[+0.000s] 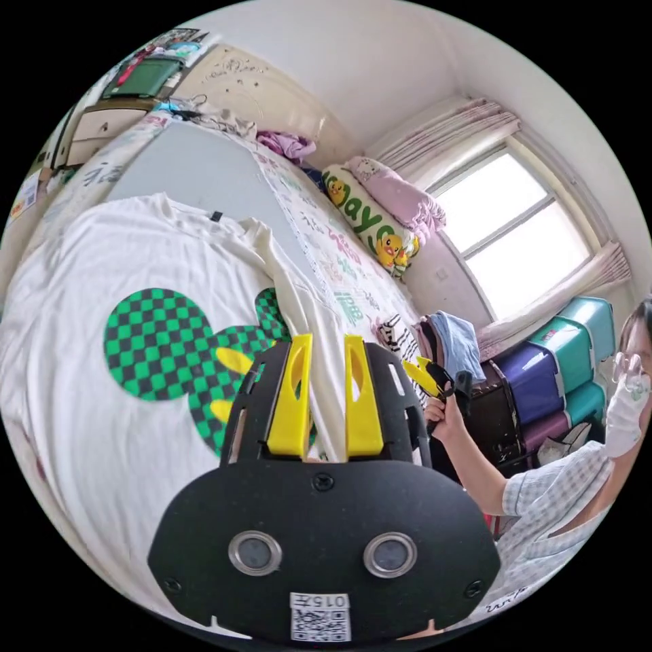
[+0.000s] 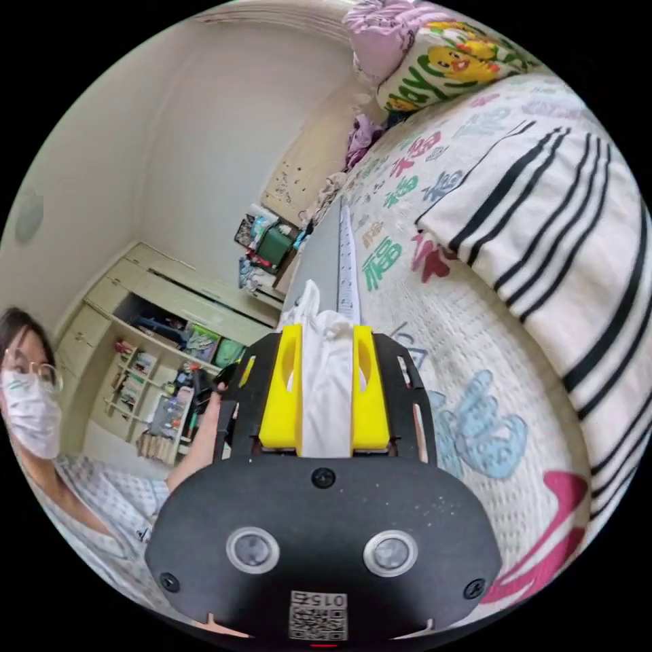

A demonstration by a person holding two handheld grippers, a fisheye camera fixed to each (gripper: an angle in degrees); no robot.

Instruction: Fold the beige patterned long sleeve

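While the beige patterned long sleeve [image 1: 122, 380] is lying spread on the bed [image 1: 204, 170], the left gripper [image 1: 326, 346] is hovering over it with its yellow jaws standing apart and nothing between them. Beyond and to the left of those jaws the shirt's green checkered print [image 1: 159, 343] is showing, and one sleeve [image 1: 299, 292] is running down toward the jaw tips. To the right of the jaws a hand [image 1: 445, 414] is holding the right gripper [image 1: 426, 375] up off the bed. In the right gripper view, that gripper [image 2: 326, 336] is pinching a bunch of the shirt's pale cloth [image 2: 326, 387] between both jaws, the fabric filling the gap and poking out past the tips. To the right of these jaws a striped garment [image 2: 564, 224] is lying on the printed bedcover [image 2: 468, 380].
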